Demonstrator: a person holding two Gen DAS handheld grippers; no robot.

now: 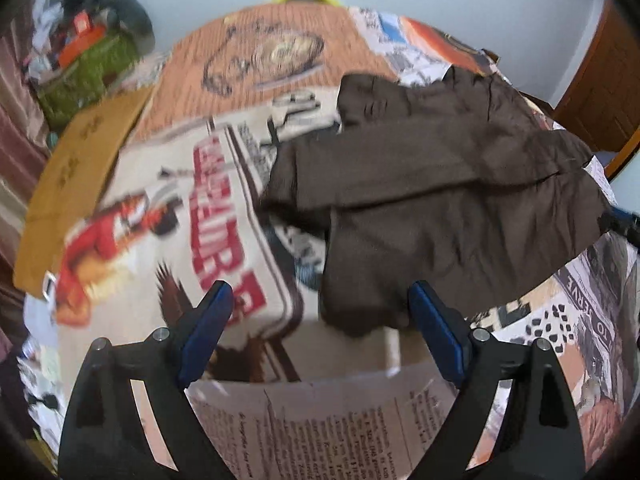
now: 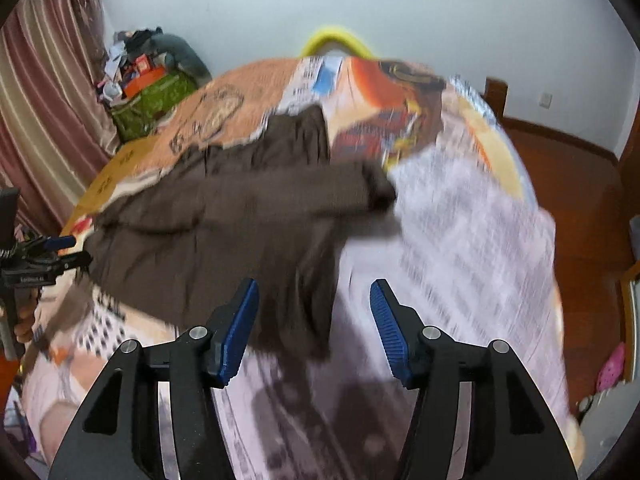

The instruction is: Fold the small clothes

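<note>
The brown garment (image 1: 440, 200) lies on the printed cloth (image 1: 224, 240) that covers the surface, partly folded, with one panel doubled over the lower layer and the near hem rumpled and bunched. The chief risk, as a judgement, is that this loose fold will not hold: the upper panel sits crooked over the one beneath, so any drag along the hem could pull it back open or skew the edges further. A second risk is that a grab at the hem would pinch the printed cloth together with the garment, since the two lie flat against each other, and lifting both would shift everything on the surface. Both views are blurred, so fine contact is hard to read. The left tongs (image 1: 320, 308) stand wide apart, empty, with the garment's near corner lying between and just beyond the blue pads (image 1: 436, 332) but not pressed by them. The right tongs (image 2: 314, 320) are about half spread, also holding nothing; the garment's near edge reaches under the left-hand pad, and whether it touches cannot be told.
</note>
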